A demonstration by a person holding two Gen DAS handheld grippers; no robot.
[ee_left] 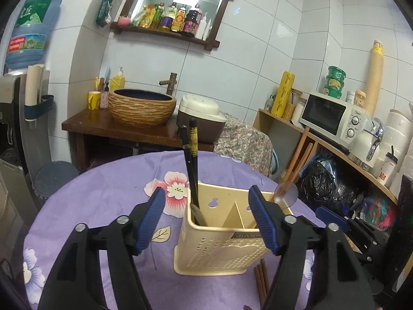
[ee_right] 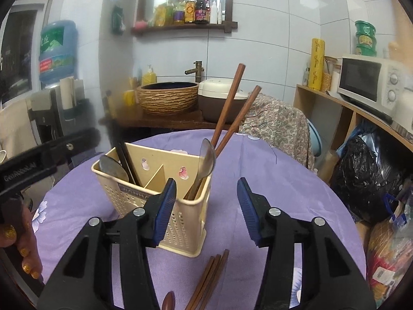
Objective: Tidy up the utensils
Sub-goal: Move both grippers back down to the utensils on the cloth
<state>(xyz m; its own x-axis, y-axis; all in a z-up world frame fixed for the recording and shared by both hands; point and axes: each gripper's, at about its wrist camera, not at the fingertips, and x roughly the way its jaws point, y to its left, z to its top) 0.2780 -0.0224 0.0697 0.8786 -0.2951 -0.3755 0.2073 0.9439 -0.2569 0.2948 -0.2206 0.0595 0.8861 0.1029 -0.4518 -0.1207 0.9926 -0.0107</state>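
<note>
A cream perforated utensil holder (ee_left: 222, 248) (ee_right: 144, 180) with divided compartments stands on the purple flowered tablecloth (ee_left: 103, 196) (ee_right: 278, 180). Black chopsticks (ee_left: 191, 160) (ee_right: 126, 160) and a metal spoon (ee_right: 113, 168) stand in its left compartment. Brown chopsticks (ee_right: 229, 113) (ee_left: 296, 157) and a metal spoon (ee_right: 206, 162) (ee_left: 286, 192) stand in its right one. Loose brown chopsticks (ee_right: 209, 281) (ee_left: 262, 279) and a brown spoon tip (ee_right: 169, 301) lie on the cloth in front. My left gripper (ee_left: 207, 219) is open around the holder. My right gripper (ee_right: 206, 206) is open beside the holder's right corner.
Behind the table stand a wooden counter with a woven basin (ee_left: 142, 106), a rice cooker (ee_left: 201, 118) and a cloth-covered chair (ee_right: 278, 124). A shelf with a microwave (ee_left: 333, 115) and black bags (ee_right: 366, 175) is at the right. A water dispenser (ee_left: 28, 31) is at the left.
</note>
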